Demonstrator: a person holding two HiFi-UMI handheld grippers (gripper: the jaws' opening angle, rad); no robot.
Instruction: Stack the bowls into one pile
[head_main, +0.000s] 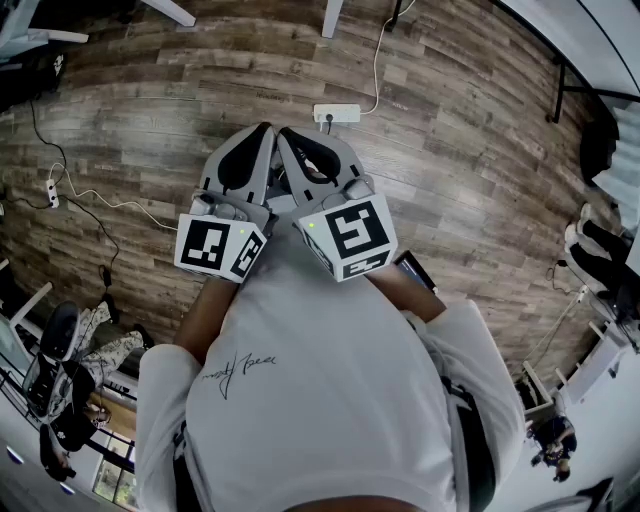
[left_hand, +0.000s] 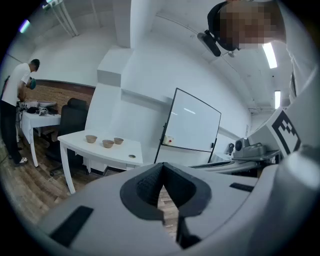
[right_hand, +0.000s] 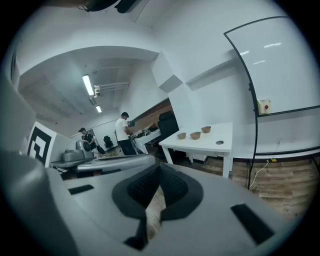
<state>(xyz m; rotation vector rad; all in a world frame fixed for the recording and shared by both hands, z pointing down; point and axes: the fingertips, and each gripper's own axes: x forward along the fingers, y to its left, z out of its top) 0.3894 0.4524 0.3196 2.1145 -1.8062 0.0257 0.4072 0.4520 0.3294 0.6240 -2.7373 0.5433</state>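
**Both jaws shut and empty; bowls unstacked on the far table**

1. Wooden floor (head_main: 480, 150): it fills the head view below me. No work surface lies within my reach, and a power strip (head_main: 337, 113) lies on the boards just beyond my jaw tips.

2. Whiteboard (left_hand: 192, 122): it stands to the right of the table, past the table's right end.

3. White table (left_hand: 122, 151): it is far ahead, well apart from me, and it carries the task's items.

4. My left gripper (head_main: 262, 132) and right gripper (head_main: 285, 135): I hold them side by side close against my chest, tips nearly touching and tipped slightly down. On each, the pads meet at the tip and nothing sits between them. I judge this a carrying posture, closed because there is nothing here to grasp. I judge the task not yet started.

5. Three bowls (left_hand: 108, 144): they sit upright with mouths up, in a short row along the table's far left part. They are near one another and none is nested. Being round, they have no long axis of their own, and the row runs left to right.

6. Small round item (left_hand: 131, 156): it lies nearer the table's right end. I cannot tell what it is.
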